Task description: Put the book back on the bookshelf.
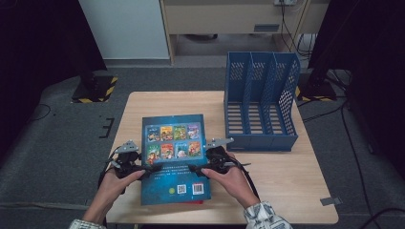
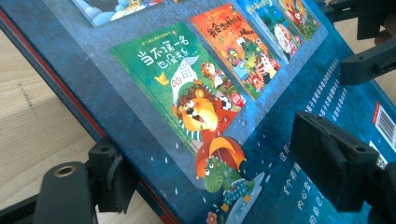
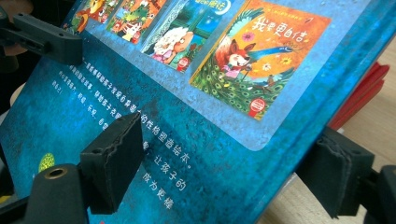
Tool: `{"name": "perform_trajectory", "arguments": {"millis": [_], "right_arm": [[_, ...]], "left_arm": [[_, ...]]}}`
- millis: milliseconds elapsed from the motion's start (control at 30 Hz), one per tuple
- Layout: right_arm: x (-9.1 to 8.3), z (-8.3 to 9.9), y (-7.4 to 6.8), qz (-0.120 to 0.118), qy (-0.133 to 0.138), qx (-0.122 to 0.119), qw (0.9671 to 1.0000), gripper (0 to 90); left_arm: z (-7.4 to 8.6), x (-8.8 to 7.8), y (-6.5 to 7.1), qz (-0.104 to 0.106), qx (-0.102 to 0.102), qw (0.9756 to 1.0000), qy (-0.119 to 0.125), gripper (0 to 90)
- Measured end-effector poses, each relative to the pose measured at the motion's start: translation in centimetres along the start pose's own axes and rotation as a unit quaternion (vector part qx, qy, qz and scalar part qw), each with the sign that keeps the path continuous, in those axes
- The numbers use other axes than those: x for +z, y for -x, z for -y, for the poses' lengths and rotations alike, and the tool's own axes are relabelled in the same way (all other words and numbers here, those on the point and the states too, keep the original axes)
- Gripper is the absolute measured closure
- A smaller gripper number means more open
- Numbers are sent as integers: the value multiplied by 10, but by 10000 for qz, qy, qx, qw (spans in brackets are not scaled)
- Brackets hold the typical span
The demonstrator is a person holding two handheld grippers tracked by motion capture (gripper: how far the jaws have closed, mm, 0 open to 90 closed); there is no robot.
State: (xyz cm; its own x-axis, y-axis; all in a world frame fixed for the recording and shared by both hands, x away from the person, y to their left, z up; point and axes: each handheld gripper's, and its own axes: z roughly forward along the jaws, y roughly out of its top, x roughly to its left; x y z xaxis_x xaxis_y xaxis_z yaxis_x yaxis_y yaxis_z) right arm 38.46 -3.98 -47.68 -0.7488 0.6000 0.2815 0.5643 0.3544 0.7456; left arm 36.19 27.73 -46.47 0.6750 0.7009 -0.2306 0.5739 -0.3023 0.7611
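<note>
A blue picture book (image 1: 175, 157) lies between the two grippers over the desk (image 1: 286, 186). The left gripper (image 2: 205, 177) has one jaw above the cover and one under its spine edge. The right gripper (image 3: 224, 172) straddles the opposite edge likewise. Whether either pair actually presses on the book cannot be told. Beneath the book, a red edge (image 3: 364, 93) peeks out, mostly hidden.

book (image 1: 175, 157): blue cover, colourful picture tiles | file rack (image 1: 260, 102): blue, perforated
</note>
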Motion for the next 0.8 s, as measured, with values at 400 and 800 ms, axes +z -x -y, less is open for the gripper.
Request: {"name": "perform_trajectory", "arguments": {"millis": [400,800], "right_arm": [[-11,-11,3,128,282,-73,9995,290],[-20,-29,1,456,393,-452,9972,348]], "left_arm": [[-24,-7,8,-412,465,9981,62,200],[-40,-10,7,-667,649,9954,228,213]]}}
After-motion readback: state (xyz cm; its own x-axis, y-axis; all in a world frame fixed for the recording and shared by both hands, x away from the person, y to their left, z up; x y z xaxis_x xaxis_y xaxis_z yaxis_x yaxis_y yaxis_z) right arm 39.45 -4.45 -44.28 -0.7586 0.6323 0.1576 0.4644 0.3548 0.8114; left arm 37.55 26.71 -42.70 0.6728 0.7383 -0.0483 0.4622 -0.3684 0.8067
